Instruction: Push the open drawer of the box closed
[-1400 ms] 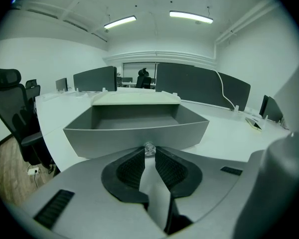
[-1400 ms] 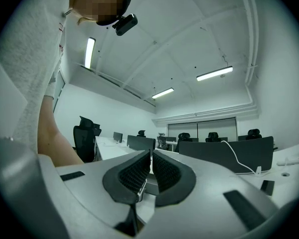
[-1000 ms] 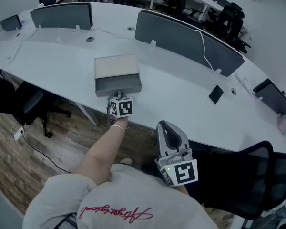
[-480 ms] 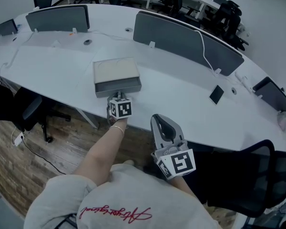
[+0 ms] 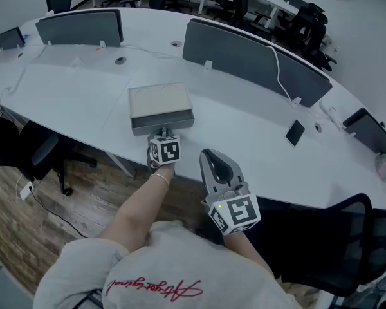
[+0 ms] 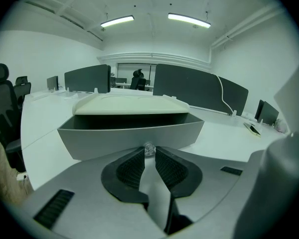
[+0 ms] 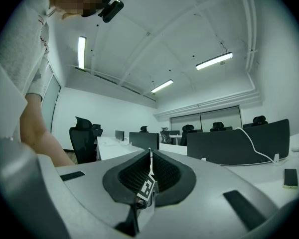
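**First:** Jaws on the left gripper (image 6: 149,151), are they clamping something or just leaning on the front?

**Second:** They're pinching the small clear knob (image 6: 149,147) on the drawer (image 6: 129,139). They're almost together, with the knob right at their tips. I'd guess that's so the push is going straight in and the front isn't skewing.

**First:** And where is the drawer sitting?

**Second:** It's sticking out a little from the near side of the box (image 5: 158,100), with a dark gap showing under the box's pale top. The box is resting on the white table (image 5: 244,140), close to the near edge.

**First:** What is the right gripper (image 7: 150,154) doing?

**Second:** Nothing useful. Its jaws are pressing together on nothing, and it's hanging off the near edge, right of the box and well apart from it. Parked out of the way, I'd say.

**First:** Is anything getting in the way?

**Second:** Not that I'm seeing. A grey divider (image 5: 244,51) and its white cable (image 5: 278,69) are standing far behind to the right, and a phone (image 5: 295,132) is lying well off to the right. A black chair (image 5: 347,237) is waiting at the near right. My one worry is the box sliding away, since nothing is bracing it from behind.
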Available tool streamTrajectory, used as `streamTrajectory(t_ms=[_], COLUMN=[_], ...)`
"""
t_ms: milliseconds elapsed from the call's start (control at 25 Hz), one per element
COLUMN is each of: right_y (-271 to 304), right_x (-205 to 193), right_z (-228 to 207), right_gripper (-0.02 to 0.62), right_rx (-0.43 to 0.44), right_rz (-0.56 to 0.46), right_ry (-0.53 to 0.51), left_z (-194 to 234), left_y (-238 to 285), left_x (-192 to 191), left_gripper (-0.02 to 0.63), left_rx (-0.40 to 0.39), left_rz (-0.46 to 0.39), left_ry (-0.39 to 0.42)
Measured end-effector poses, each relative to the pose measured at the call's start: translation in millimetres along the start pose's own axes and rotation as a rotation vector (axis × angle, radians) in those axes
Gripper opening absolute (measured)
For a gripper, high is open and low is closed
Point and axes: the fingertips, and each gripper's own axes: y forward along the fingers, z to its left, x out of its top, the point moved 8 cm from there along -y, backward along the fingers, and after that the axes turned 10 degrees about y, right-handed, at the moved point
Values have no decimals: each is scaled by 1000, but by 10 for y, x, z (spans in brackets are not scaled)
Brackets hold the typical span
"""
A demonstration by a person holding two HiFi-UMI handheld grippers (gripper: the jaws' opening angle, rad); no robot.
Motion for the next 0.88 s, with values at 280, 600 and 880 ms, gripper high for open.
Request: streamTrajectory(t_ms=[280, 600, 880], right_y=[96, 190, 277], right_x=[-62, -64, -68], right_z=[10, -25, -30], right_gripper=[23, 23, 23], right_rx=[-9, -8, -13], right_rz=[12, 2, -4], right_ry=[3, 25, 26], left_z=[67, 96, 149], left_y=[99, 180, 252], left_x=[56, 109, 162], left_gripper=[78, 78, 79], left_rx=[-9, -21, -28], left_rz=[-2, -1, -2], left_ry=[6, 12, 22])
